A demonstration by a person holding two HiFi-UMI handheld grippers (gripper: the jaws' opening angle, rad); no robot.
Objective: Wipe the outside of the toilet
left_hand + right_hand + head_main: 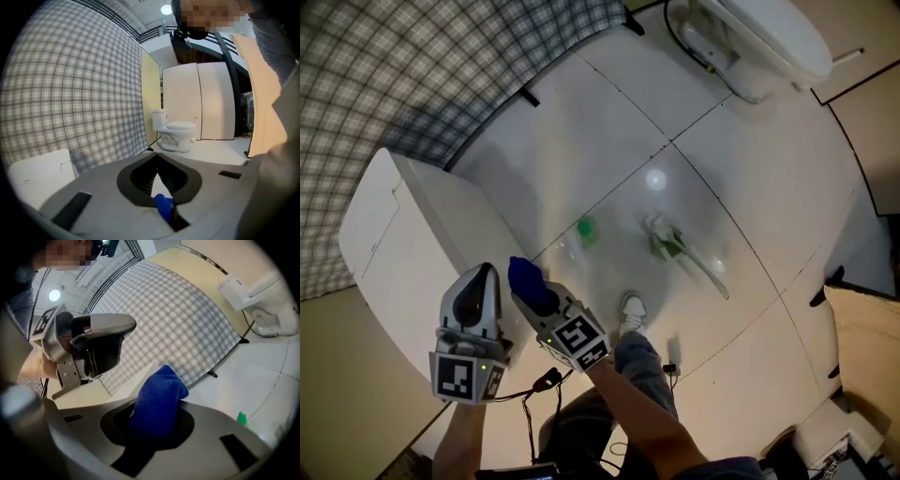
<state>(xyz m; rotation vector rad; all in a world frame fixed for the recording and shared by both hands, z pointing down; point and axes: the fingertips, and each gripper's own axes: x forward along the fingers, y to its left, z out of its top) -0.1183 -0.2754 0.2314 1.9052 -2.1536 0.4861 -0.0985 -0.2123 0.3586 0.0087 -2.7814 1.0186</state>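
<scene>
- Far ahead and off to the right of the right gripper (542, 298) stood the toilet (759, 37), well apart from it across a bare stretch of tiled floor (712, 169).
- That gripper's jaws were clamped on a blue cloth (159, 399), which bunched up and stuck out forward past the tips.
- Its jaws pointed at the plaid wall (178, 319), so the toilet lay to the right of its line.
- Beside it, the left gripper (158, 161) had its jaws together at the tips and held nothing. It faced the toilet nearly straight on, with the tank to the left and the bowl running right.
- Of the two, the cloth-holding gripper sat on the toilet's side and seemed slightly nearer.
- A green bottle (586, 230) stood on the floor between gripper and toilet.
</scene>
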